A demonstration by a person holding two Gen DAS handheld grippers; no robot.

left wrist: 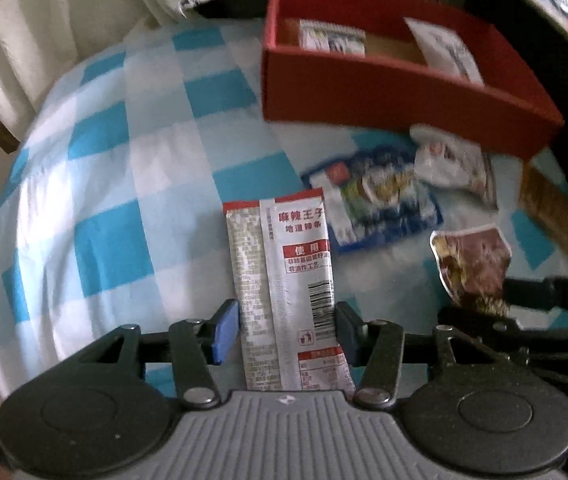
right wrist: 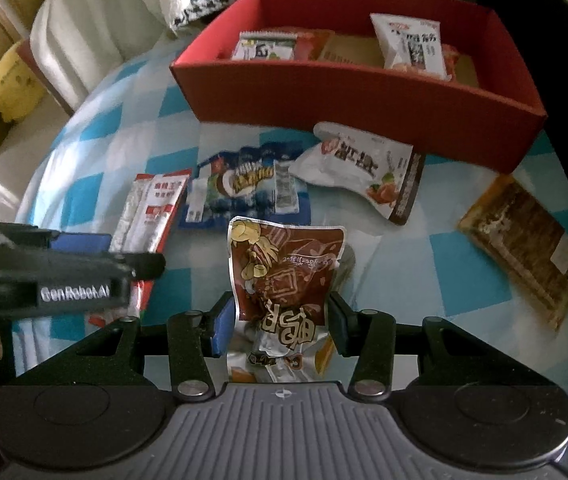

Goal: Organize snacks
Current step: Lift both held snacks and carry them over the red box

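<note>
My left gripper (left wrist: 287, 328) is shut on a long silver and red snack stick packet (left wrist: 284, 272), its fingers (left wrist: 225, 330) against both edges. My right gripper (right wrist: 275, 328) is shut on a brown snack pouch (right wrist: 284, 276). The red box (right wrist: 364, 92) stands at the back on the blue checked cloth (left wrist: 123, 200) and holds several packets (right wrist: 408, 46). In the right wrist view the left gripper's body (right wrist: 63, 276) is at the left with the silver packet (right wrist: 147, 216). In the left wrist view the brown pouch (left wrist: 472, 264) is at the right and the red box (left wrist: 384, 88) is ahead.
On the cloth before the box lie a blue snack packet (right wrist: 243, 188), a white packet (right wrist: 364, 168) and a brown-orange packet (right wrist: 524, 248). White curtain (right wrist: 103, 20) hangs at the back left. A yellow object (right wrist: 11, 84) stands on the floor beyond.
</note>
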